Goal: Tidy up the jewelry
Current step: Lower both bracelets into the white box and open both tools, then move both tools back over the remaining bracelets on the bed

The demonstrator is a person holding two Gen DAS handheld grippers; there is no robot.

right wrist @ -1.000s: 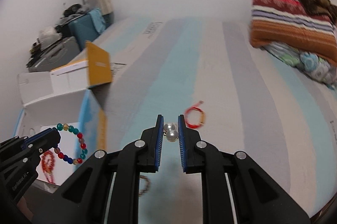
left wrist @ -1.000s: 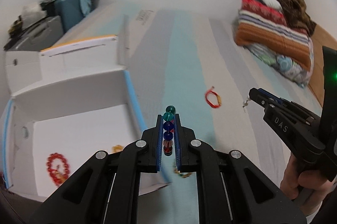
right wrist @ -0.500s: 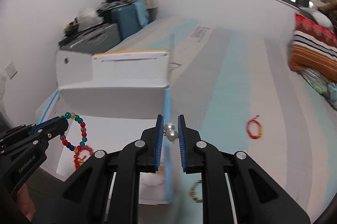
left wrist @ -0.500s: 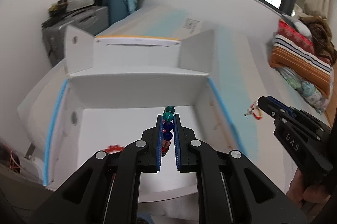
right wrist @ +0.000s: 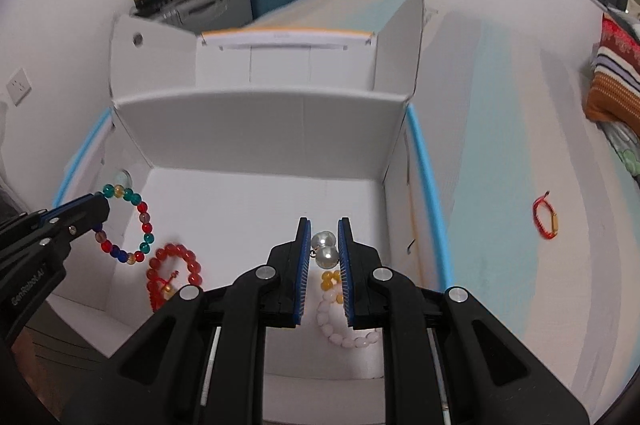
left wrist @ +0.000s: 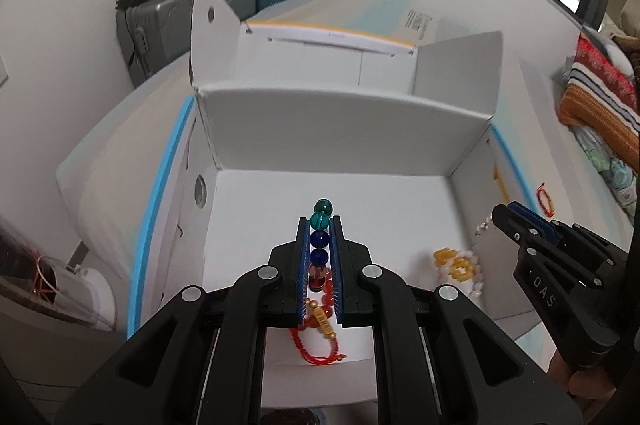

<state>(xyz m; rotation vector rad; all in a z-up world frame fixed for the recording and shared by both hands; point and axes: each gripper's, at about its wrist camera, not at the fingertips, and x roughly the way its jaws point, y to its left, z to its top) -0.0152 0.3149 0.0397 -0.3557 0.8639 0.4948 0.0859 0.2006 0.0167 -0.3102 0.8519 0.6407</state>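
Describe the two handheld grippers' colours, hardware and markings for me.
Both the left gripper and right gripper are matte black plastic with blue ribbed finger pads and round silver pivot bolts. White lettering reads "DAS" on the right one, "GenRobot.AI" on the left. No cables visible.

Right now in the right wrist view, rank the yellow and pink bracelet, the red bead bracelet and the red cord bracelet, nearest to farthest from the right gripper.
From the right gripper:
1. yellow and pink bracelet, just below the jaws, in the box.
2. red bead bracelet, left, in the box.
3. red cord bracelet, right, outside on the bed.
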